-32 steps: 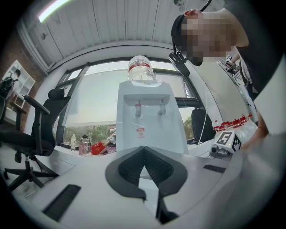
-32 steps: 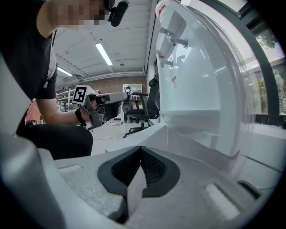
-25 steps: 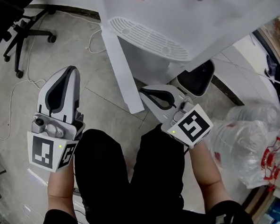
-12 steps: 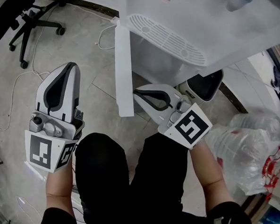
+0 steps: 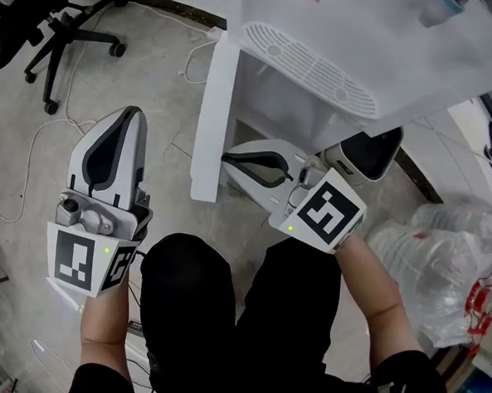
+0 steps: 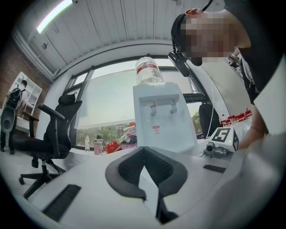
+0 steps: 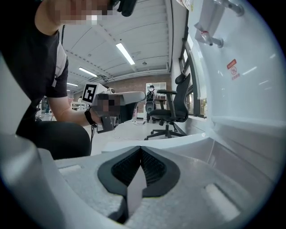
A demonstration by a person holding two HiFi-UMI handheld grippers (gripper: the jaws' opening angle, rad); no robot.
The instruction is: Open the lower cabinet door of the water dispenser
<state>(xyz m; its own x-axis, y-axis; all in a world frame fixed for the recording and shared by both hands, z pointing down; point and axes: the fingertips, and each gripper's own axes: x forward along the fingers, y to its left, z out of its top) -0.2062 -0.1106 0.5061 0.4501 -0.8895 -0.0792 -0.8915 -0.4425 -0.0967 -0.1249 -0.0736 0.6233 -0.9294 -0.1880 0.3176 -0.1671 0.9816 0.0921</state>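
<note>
Right gripper, jaws clamped on the cabinet door edge, has swung it wider; left gripper closed, empty; opening looks nearly done.

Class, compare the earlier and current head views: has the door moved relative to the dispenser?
Yes. The door has swung further open, its free edge leftward away from the dispenser.
</note>
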